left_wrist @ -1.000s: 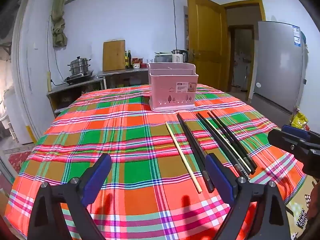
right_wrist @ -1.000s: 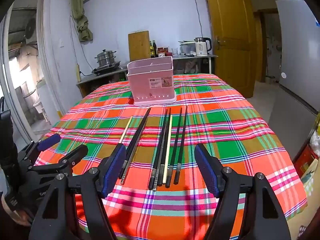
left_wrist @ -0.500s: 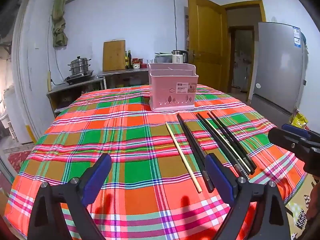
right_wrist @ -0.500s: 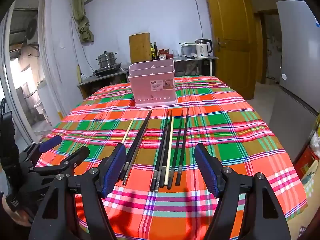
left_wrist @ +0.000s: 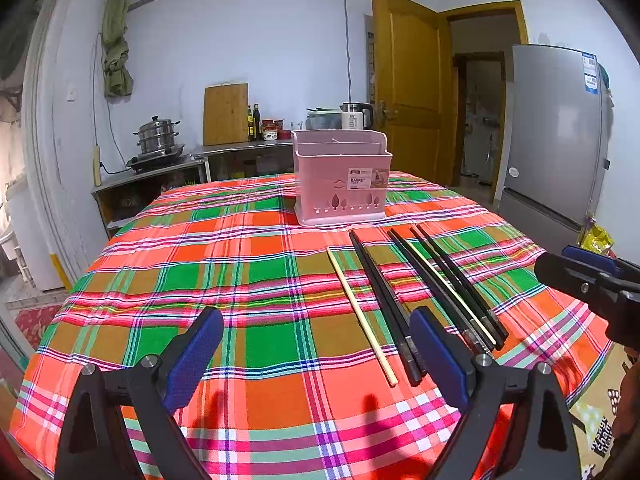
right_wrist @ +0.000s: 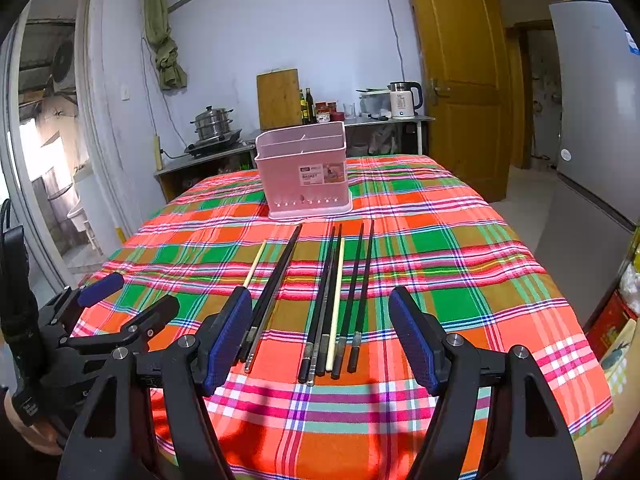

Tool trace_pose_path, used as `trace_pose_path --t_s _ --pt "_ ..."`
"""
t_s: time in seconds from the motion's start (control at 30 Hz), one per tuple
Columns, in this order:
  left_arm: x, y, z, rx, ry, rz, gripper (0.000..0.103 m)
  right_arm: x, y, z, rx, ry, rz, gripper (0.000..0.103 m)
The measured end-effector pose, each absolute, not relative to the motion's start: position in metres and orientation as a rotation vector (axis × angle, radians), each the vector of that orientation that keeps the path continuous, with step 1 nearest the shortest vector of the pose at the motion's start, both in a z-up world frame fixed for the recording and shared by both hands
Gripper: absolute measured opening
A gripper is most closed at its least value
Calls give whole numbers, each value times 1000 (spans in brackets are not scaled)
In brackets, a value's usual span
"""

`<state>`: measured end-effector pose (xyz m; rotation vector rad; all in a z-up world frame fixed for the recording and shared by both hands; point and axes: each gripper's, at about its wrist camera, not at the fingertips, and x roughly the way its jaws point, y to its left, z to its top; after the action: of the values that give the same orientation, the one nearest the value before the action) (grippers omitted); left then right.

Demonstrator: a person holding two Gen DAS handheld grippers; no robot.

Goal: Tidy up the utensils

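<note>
Left gripper (left_wrist: pixel 316 354) and right gripper (right_wrist: pixel 320 338) both spread wide, empty, above chopsticks (right_wrist: pixel 332 300) lying before pink basket (right_wrist: pixel 304 172) on plaid tablecloth (left_wrist: pixel 224 264)

One pink utensil basket (right_wrist: pixel 303 172) stands at upper centre. Two pale wooden chopsticks (right_wrist: pixel 335 300) and about seven dark chopsticks (right_wrist: pixel 276 280) lie at frame centre; the tight bundle resists an exact count. Two hand-held grippers show.
</note>
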<state>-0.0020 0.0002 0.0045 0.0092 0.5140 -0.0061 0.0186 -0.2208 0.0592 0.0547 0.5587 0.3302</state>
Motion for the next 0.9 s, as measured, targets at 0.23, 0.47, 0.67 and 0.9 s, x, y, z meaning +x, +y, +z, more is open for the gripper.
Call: trace_pose_path --t_s 0.23,0.47,0.67,0.9 --pt "-2 1 6 6 509 -6 95 18 -221 60 54 554 331 71" --pt "-2 1 6 4 506 -6 95 17 -222 61 54 552 329 71" --pt "-2 1 7 2 508 -6 95 17 -221 61 54 554 330 71" --pt "-3 2 7 2 507 -7 95 17 -220 61 54 554 331 71"
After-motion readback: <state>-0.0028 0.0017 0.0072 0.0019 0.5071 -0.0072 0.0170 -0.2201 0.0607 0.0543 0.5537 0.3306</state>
